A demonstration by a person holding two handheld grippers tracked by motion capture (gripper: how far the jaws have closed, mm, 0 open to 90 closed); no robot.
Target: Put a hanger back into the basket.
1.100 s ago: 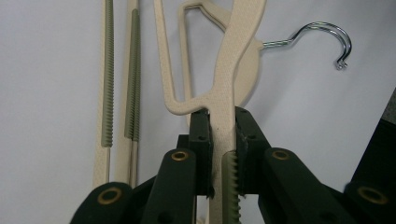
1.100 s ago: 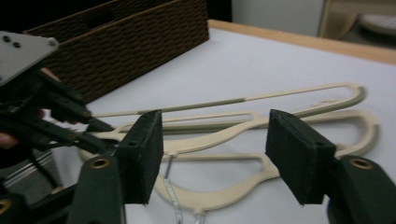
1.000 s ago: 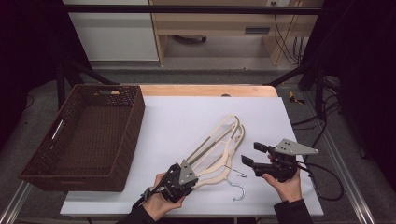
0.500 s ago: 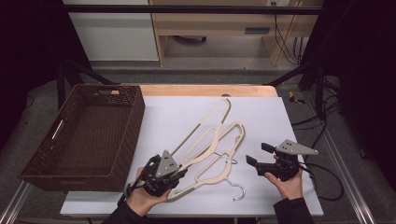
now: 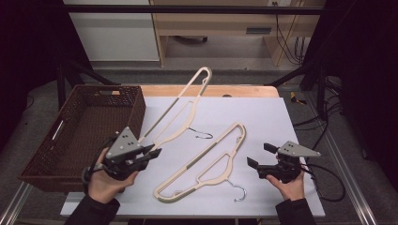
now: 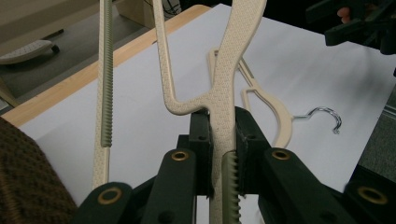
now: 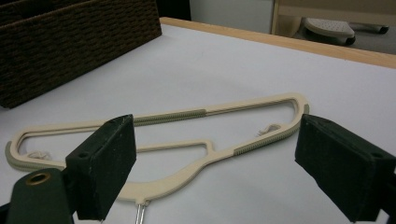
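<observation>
My left gripper is shut on the lower part of a beige hanger, which it holds raised and slanting up toward the far side of the table. In the left gripper view the pads clamp the hanger's arm. A second beige hanger lies flat on the white table, its metal hook near the front edge. My right gripper hovers just right of that hanger; its jaws have just been opening and stand wide, with nothing gripped. The flat hanger lies beyond the right gripper.
A dark woven basket stands at the table's left side, next to my left hand. A wooden strip runs along the table's far edge. Cables trail off to the right of my right hand.
My left gripper has lifted one hanger off the other and carried it up and to the left. The right gripper's jaws have spread wider. The second hanger stays on the table.
</observation>
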